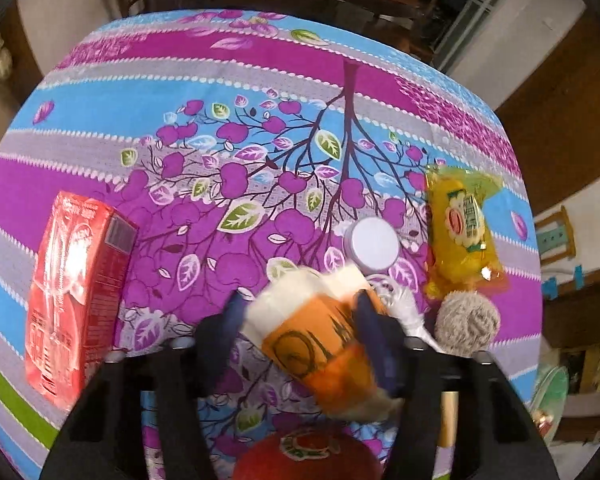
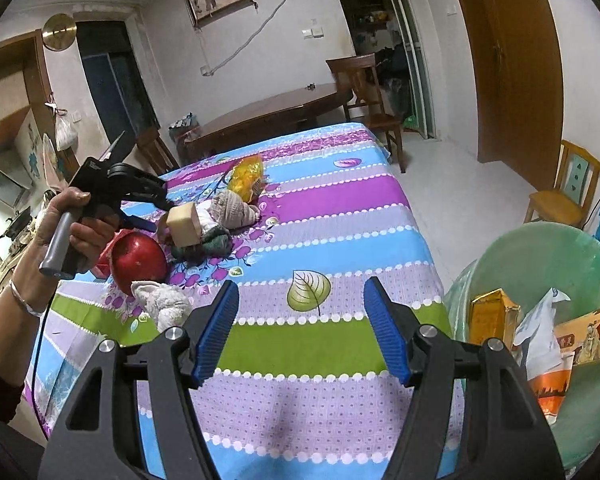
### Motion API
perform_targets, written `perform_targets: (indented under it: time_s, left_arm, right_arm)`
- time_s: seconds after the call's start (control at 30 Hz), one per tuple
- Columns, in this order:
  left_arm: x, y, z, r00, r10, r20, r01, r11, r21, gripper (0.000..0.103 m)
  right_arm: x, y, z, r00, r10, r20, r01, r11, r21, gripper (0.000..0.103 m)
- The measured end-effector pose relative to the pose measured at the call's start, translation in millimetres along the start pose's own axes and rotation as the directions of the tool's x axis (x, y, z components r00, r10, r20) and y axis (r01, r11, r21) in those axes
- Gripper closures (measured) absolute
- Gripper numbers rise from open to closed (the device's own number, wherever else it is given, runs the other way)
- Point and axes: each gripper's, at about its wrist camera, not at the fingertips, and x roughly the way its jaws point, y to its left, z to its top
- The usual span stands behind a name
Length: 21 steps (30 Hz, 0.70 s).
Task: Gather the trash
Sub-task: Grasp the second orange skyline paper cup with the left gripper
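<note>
My left gripper (image 1: pixel 300 302) is shut on an orange-and-white pack (image 1: pixel 320 344), one blue finger on each side of it, low over the flowered tablecloth (image 1: pixel 260 80). The right wrist view shows a hand holding that left gripper (image 2: pixel 168 208), with the pack's (image 2: pixel 184 226) cream end turned toward the camera. My right gripper (image 2: pixel 302 284) hangs open above the near end of the table, nothing between its fingers. A pale green bin (image 2: pixel 540 256) at the right holds several boxes and wrappers.
Lying around the pack are a red carton (image 1: pixel 76 288), a yellow snack packet (image 1: pixel 464 228), a white round lid (image 1: pixel 374 244), a grey knitted ball (image 1: pixel 466 320) and a red apple (image 2: pixel 138 258). A pale crumpled cloth (image 2: pixel 164 304) lies near the apple. Wooden chairs stand beyond the table.
</note>
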Motion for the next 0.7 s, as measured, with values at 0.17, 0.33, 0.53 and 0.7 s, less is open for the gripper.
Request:
perform_targets:
  time_s: [0.17,0.33,0.53,0.7]
  left_arm:
    - [-26,-4,-16,0.996,-0.078,0.047,0.073,0.993,0.090,0.082]
    - [-52,-3,-38,0.976,-0.217,0.031,0.209,0.964,0.165,0.102]
    - [-56,12,-37,0.981,-0.191,0.041,0.186,0.977,0.109,0.100]
    - [-49,-4,-30,0.979,-0.188,0.077,0.176,0.975,0.135,0.026]
  right_arm:
    - [2,-2,0,1.000,0.012,-0.009,-0.012,1.000,0.009,0.041]
    - [4,8,2,1.000,0.028,-0.012,-0.028,0.999,-0.020,0.041]
    - [11,25,5,0.998,0.052,-0.025,-0.053,0.997,-0.062,0.041]
    - [18,34,1,0.996,0.075,-0.039,-0.078,0.994,-0.073,0.038]
